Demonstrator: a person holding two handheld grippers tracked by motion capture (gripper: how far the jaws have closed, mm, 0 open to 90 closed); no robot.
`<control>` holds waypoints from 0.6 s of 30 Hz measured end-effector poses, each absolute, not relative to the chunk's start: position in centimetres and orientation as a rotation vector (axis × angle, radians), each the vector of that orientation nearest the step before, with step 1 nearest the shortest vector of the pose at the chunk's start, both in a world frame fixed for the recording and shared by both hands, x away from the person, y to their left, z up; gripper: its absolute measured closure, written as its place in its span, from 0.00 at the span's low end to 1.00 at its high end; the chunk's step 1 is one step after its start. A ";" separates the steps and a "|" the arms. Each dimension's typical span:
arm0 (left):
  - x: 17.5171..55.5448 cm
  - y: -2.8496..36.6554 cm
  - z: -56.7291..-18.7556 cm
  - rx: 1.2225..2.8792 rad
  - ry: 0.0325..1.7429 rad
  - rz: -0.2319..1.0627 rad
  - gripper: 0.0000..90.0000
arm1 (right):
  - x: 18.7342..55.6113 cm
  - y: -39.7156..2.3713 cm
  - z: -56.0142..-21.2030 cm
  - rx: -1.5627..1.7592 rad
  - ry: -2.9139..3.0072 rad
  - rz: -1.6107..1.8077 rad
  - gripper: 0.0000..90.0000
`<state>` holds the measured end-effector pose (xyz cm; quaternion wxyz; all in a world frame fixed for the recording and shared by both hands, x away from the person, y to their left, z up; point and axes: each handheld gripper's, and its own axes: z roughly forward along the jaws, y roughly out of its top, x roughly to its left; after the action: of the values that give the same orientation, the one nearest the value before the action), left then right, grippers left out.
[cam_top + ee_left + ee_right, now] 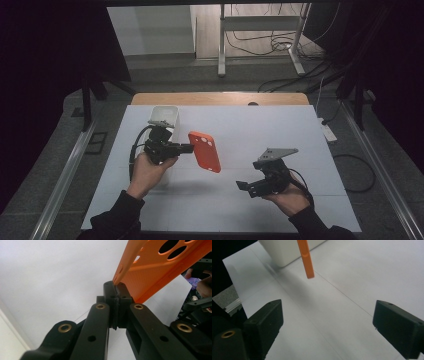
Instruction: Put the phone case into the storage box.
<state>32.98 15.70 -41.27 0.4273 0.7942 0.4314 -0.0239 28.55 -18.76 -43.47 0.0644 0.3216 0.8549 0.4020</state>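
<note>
An orange phone case [205,151] with camera cut-outs hangs in the air over the white table top [270,130], left of centre. My left gripper [189,147] is shut on the case's left edge and points to the right. In the left gripper view the closed jaws [117,290] pinch the rim of the case [160,272], which rises to the upper right. My right gripper [244,186] is held low at the front right, open, with nothing between its jaws. In the right gripper view its wide-apart jaws [327,322] face the thin edge of the case [305,257] farther off.
A white box [164,116] stands on the table behind the left gripper; in the right gripper view the box [284,250] sits at the top behind the case. A wooden table edge [220,98] lies beyond the white sheet. A metal stand and cables are on the floor behind.
</note>
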 end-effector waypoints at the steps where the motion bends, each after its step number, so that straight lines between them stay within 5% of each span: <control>1: 33.0 15.7 -41.3 1.984 1.078 -0.060 0.99 | 28.5 -18.8 -43.5 0.971 2.581 1.214 0.08; 18: 33.6 17.0 -40.6 1.977 1.100 -0.034 0.99 | 27.4 -21.8 -43.8 1.020 2.542 1.181 0.00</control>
<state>33.59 17.03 -40.64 0.4256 0.7907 0.4399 -0.0134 27.42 -21.79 -43.77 0.0795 0.3409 0.8496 0.3946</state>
